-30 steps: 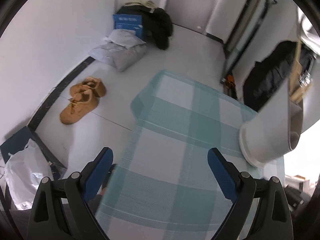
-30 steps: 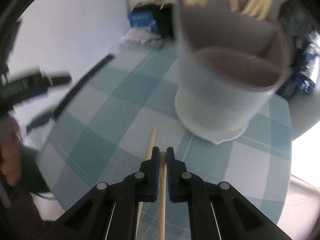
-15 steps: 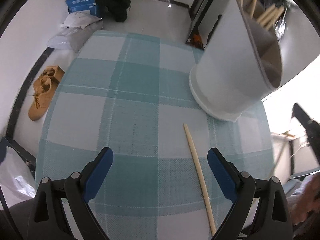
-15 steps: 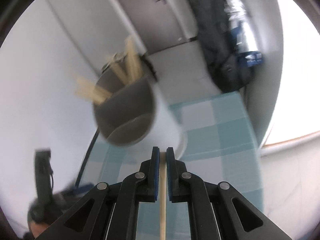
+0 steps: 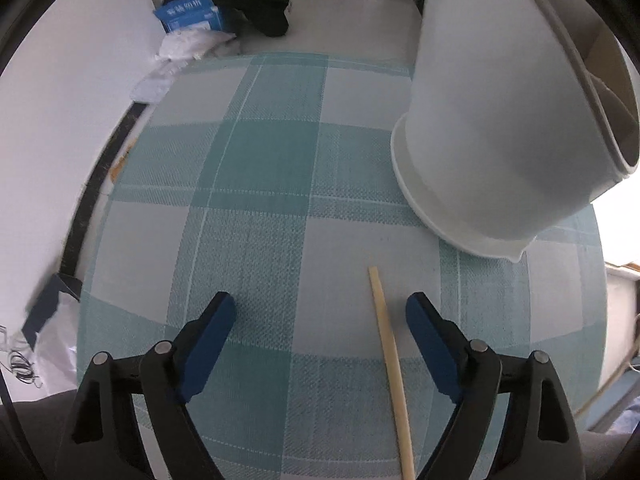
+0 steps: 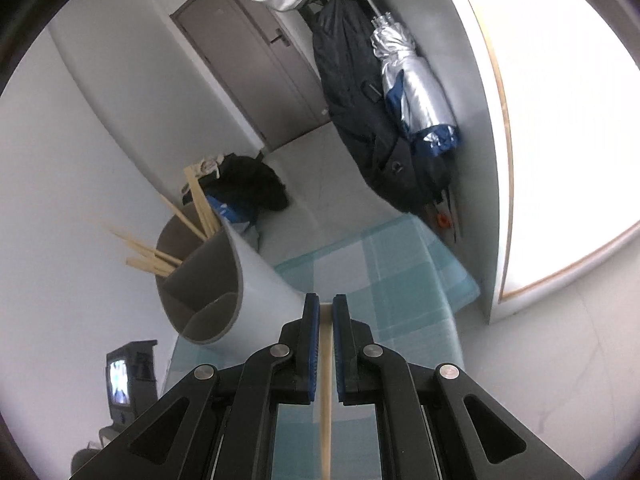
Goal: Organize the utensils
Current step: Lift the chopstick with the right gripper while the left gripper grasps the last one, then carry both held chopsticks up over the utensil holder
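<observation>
A white utensil holder (image 5: 492, 120) with divided compartments stands on the teal checked tablecloth (image 5: 260, 152) at the right. One wooden chopstick (image 5: 390, 360) lies on the cloth between the fingers of my left gripper (image 5: 320, 320), which is open just above the cloth and nearer its right finger. My right gripper (image 6: 326, 312) is shut on another wooden chopstick (image 6: 325, 400), raised above the table. The holder (image 6: 224, 280) shows to its left with several chopsticks (image 6: 160, 256) standing in it.
The table edge runs close on the left and right. On the floor beyond lie a blue box (image 5: 192, 12), white bags and a black garment (image 5: 260, 4). Coats and a silver umbrella (image 6: 416, 92) hang by the door. A small lit screen (image 6: 120, 380) sits at lower left.
My left gripper swung from the floor over the table and moved down close to the lying chopstick. My right gripper lifted its chopstick off the cloth and tilted up beside the holder.
</observation>
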`<action>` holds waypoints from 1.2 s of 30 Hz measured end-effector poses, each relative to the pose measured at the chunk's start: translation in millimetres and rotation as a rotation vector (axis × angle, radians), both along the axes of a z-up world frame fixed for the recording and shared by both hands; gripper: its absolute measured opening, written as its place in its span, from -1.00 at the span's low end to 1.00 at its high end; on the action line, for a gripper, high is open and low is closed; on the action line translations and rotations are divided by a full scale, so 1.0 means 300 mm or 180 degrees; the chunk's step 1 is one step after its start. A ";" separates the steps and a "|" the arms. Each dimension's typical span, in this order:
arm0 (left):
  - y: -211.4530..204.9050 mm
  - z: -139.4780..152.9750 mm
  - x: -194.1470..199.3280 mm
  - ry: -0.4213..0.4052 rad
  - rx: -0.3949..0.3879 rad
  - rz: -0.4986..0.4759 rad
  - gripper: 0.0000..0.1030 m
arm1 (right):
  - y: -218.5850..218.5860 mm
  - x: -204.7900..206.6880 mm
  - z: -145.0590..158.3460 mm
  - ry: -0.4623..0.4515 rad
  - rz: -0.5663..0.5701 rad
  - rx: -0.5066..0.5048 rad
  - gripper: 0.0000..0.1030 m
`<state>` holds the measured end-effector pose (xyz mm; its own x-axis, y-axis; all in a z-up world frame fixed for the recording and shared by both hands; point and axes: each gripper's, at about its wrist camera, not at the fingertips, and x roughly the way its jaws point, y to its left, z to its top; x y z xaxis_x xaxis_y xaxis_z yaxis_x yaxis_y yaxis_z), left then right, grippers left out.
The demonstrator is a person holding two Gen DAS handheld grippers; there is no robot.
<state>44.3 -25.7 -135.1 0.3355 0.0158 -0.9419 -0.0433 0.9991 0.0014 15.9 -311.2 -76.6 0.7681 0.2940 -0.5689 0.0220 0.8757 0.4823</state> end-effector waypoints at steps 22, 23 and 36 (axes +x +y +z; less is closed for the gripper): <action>-0.044 0.051 0.018 -0.0038 -0.0469 -0.0019 -0.99 | -0.039 -0.046 0.036 -0.0214 -0.0035 -0.0065 -0.89; -0.041 0.066 0.012 -0.0095 -0.0486 -0.0031 -0.99 | -0.033 -0.050 0.041 -0.0233 -0.0015 -0.0071 -0.89; -0.047 0.293 -0.095 -0.1026 -0.0779 -0.0403 -0.99 | 0.055 -0.113 0.069 -0.0420 0.0164 -0.0220 -0.89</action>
<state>15.8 -39.8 -47.3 0.5984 -0.2555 -0.7594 0.1202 0.9657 -0.2302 -18.1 -294.8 -56.0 0.8224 0.2988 -0.4841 -0.0836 0.9052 0.4167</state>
